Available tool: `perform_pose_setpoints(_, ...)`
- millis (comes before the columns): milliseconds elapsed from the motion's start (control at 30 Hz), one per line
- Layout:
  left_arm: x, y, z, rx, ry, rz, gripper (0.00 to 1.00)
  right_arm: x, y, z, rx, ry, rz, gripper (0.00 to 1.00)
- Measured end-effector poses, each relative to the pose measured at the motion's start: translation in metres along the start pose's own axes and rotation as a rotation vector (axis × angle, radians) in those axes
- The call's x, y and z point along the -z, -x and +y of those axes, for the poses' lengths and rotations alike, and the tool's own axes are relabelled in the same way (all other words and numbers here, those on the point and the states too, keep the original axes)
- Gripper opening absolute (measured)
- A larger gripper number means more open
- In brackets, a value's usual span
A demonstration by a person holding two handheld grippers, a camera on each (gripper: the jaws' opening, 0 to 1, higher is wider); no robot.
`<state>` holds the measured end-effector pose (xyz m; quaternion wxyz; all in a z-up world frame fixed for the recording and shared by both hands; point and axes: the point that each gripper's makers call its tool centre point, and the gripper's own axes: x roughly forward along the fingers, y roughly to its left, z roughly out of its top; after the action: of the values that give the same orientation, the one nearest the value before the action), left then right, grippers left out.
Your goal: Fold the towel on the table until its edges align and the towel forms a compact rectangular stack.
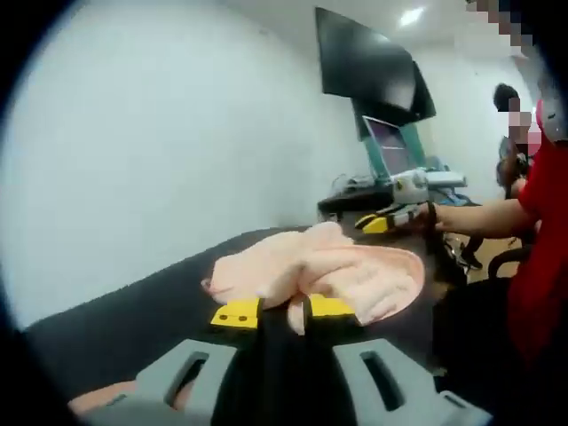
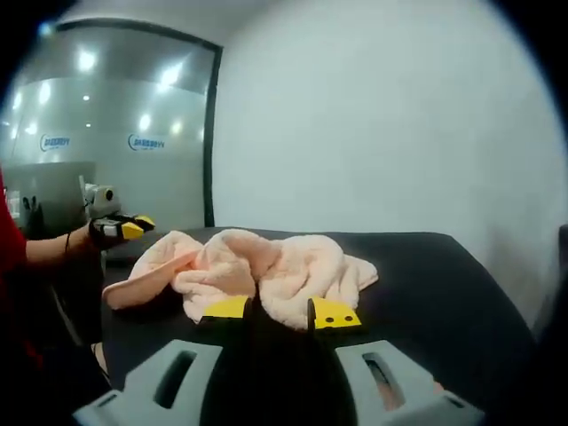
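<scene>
The left gripper view looks past its own left gripper point(image 1: 283, 312), yellow-tipped jaws spread apart and holding nothing, to the crumpled pink towel point(image 1: 319, 271) on the black table point(image 1: 133, 311), with a wall monitor point(image 1: 373, 67) and the person's red sleeve point(image 1: 543, 240) beyond. The right gripper view instead shows a glass partition point(image 2: 115, 133) behind the towel point(image 2: 257, 271), whose long axis runs left-right across that picture just beyond the right gripper point(image 2: 281, 312), likewise wide apart and empty. Each view also catches the other gripper point(image 1: 390, 217) point(image 2: 120, 226) at the table's far side, its jaws too small to judge.

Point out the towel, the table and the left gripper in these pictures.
towel point(image 2: 266, 266): right gripper view, middle of the crumpled pink heap.
table point(image 2: 426, 293): right gripper view, bare black top beside the towel.
left gripper point(image 1: 282, 312): left gripper view, midway between its yellow fingertips, at the towel's near edge.
</scene>
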<state>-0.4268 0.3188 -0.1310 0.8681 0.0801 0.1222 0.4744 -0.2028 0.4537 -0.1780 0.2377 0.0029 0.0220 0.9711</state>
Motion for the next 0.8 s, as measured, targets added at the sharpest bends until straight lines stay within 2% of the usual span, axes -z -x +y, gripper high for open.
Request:
perform_pose_setpoints(67, -0.012, -0.007, -0.031, 0.078, -0.06, 0.038, 0.21, -0.001, 0.001, 0.002, -0.003, -0.001, -0.006, 0.22)
perform_pose_setpoints(100, -0.008, -0.011, -0.054, 0.143, -0.146, 0.103, 0.21, -0.002, 0.001, 0.004, -0.004, -0.004, -0.008, 0.22)
perform_pose_setpoints(133, -0.006, -0.012, -0.059, 0.155, -0.17, 0.124, 0.21, -0.002, 0.002, 0.005, -0.005, -0.006, -0.009, 0.22)
perform_pose_setpoints(167, 0.0, -0.017, -0.078, 0.191, -0.234, 0.186, 0.21, -0.001, 0.001, 0.005, -0.007, -0.005, -0.007, 0.22)
perform_pose_setpoints(200, 0.001, -0.023, -0.093, 0.215, -0.255, 0.205, 0.22, -0.001, 0.001, 0.006, -0.009, -0.002, -0.006, 0.22)
perform_pose_setpoints(300, -0.001, -0.038, -0.127, 0.298, -0.227, 0.194, 0.26, -0.001, 0.001, 0.006, -0.009, 0.003, -0.004, 0.22)
perform_pose_setpoints(367, -0.003, -0.047, -0.14, 0.303, -0.229, 0.197, 0.27, -0.001, 0.001, 0.006, -0.007, 0.001, -0.006, 0.22)
perform_pose_setpoints(467, 0.005, -0.05, -0.145, 0.299, -0.225, 0.24, 0.27, 0.0, 0.001, 0.005, -0.006, 0.0, -0.007, 0.22)
perform_pose_setpoints(600, 0.024, -0.053, -0.142, 0.299, -0.22, 0.295, 0.27, 0.0, 0.0, 0.004, -0.01, 0.001, -0.009, 0.22)
perform_pose_setpoints(700, 0.031, -0.054, -0.143, 0.299, -0.21, 0.307, 0.27, -0.001, 0.002, 0.008, -0.011, 0.003, -0.011, 0.22)
perform_pose_setpoints(800, 0.031, -0.061, -0.142, 0.281, -0.187, 0.281, 0.24, 0.0, 0.001, 0.007, -0.011, 0.003, -0.011, 0.22)
